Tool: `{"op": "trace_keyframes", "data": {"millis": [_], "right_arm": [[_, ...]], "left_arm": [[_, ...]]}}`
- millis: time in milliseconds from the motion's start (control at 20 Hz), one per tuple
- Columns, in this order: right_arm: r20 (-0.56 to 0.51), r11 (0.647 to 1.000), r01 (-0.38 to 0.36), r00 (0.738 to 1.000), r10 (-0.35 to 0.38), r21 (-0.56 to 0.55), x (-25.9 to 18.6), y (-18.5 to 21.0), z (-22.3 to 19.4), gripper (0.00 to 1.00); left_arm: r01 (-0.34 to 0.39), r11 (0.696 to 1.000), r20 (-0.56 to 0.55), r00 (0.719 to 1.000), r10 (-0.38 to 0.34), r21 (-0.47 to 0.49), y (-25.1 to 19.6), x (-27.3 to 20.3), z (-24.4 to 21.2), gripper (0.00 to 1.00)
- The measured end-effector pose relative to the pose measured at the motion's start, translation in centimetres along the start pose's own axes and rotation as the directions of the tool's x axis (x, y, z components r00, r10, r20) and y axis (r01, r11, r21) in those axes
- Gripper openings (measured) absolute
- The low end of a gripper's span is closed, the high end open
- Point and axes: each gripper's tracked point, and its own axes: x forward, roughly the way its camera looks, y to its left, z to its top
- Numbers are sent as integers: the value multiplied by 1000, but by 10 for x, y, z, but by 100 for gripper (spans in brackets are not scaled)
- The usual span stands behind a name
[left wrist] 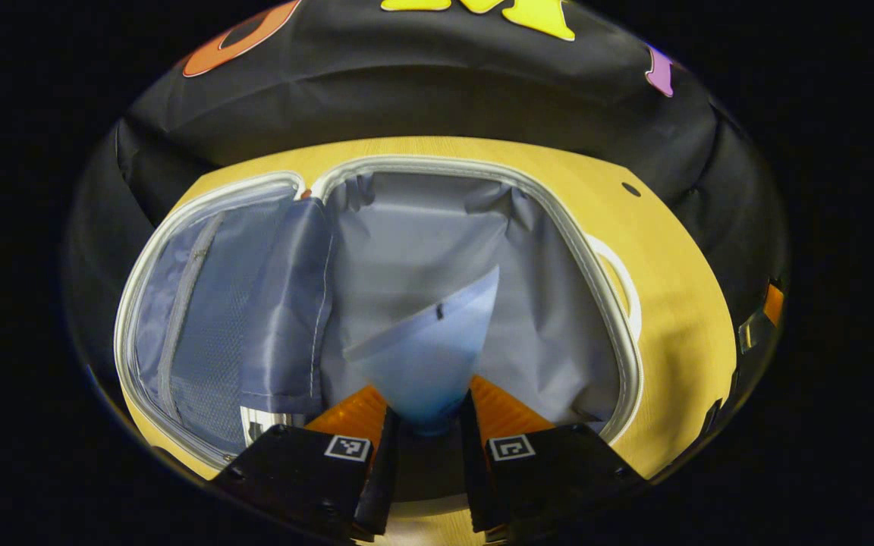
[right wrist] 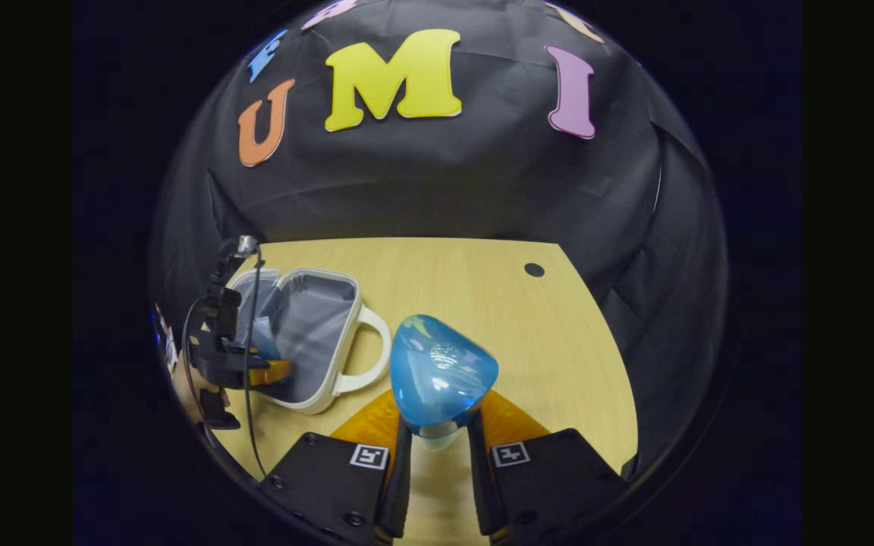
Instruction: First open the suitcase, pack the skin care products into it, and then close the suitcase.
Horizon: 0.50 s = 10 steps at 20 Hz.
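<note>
The small white suitcase [left wrist: 619, 334] lies open on the table, its grey lining bare. Its lid half [left wrist: 217, 318], with a mesh pocket, lies to the left in the left gripper view. My left gripper [left wrist: 428, 413] is shut on a pale blue tube [left wrist: 437, 341], held over the right half of the case. In the right gripper view the suitcase [right wrist: 346, 364] lies at the left, and the left gripper [right wrist: 255, 371] hangs over it. My right gripper [right wrist: 441, 425] is shut on a rounded translucent blue bottle [right wrist: 443, 371], held above the table to the right of the case.
The wooden table [right wrist: 543, 341] has a small round hole [right wrist: 534, 269] near its back right corner. The suitcase handle [right wrist: 372, 341] sticks out toward the right gripper. A hand [right wrist: 187, 394] holds the left gripper at the far left.
</note>
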Motion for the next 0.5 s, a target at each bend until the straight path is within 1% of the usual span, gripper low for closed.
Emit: {"op": "trace_keyframes", "data": {"millis": [100,150,200,250,300,400,500], "right_arm": [[-19,1000,6,1000,-6,10,2,2,-4,33],[-24,1000,5,1000,-5,15,3,3,-6,33],[-26,1000,4,1000,-4,17,4,5,-4,33],[-23,1000,5,1000,-4,15,2,6,-5,30],[-17,1000,5,1000,-5,10,2,7,-3,32],[-8,1000,4,1000,-4,6,2,9,1,33],[-5,1000,9,1000,-9,14,1,7,3,33]], "left_arm": [[-31,998,-18,999,32,49,3,0,3,42],[-33,998,-17,999,34,62,1,3,6,42],[-37,997,-18,999,38,67,2,4,7,42],[-39,996,-22,999,41,75,2,5,8,42],[-41,996,-23,999,43,80,2,6,9,42],[-63,994,-23,998,65,94,6,7,11,42],[-66,992,-23,997,69,104,5,10,12,42]]}}
